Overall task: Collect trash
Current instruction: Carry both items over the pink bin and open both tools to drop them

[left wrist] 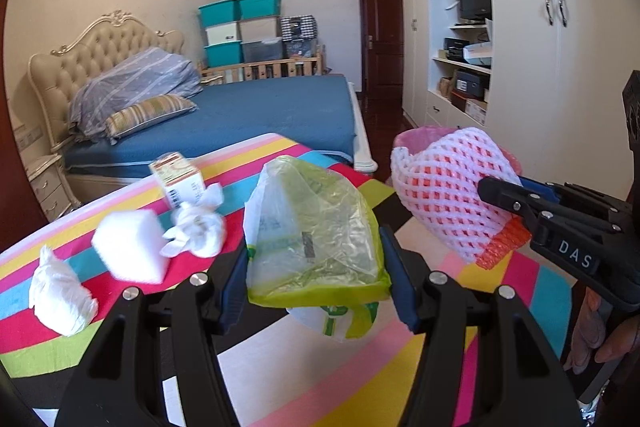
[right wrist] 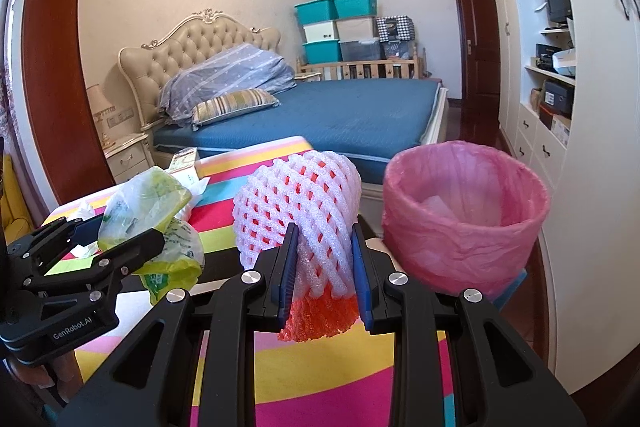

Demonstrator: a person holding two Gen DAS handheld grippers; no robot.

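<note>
Pink-lined bin [right wrist: 464,223] is already holding some trash. Right claw [right wrist: 326,263] is gripping a foam net [right wrist: 296,203] just beside it; left claw [left wrist: 316,267] is clenching a plastic bag [left wrist: 312,227]. Tissues [left wrist: 60,291], sponge [left wrist: 128,247] and carton [left wrist: 178,177] are waiting on the desk [left wrist: 360,367].

hidden: bin [left wrist: 412,139] mostly behind foam net [left wrist: 444,187] right of left claw | bin contents [right wrist: 436,205] unclear | small box [right wrist: 185,161] print unreadable, partly behind plastic bag [right wrist: 148,203]

Left gripper [left wrist: 316,263] and right gripper [right wrist: 325,259] raised side by side, jaws clamped on loads
</note>
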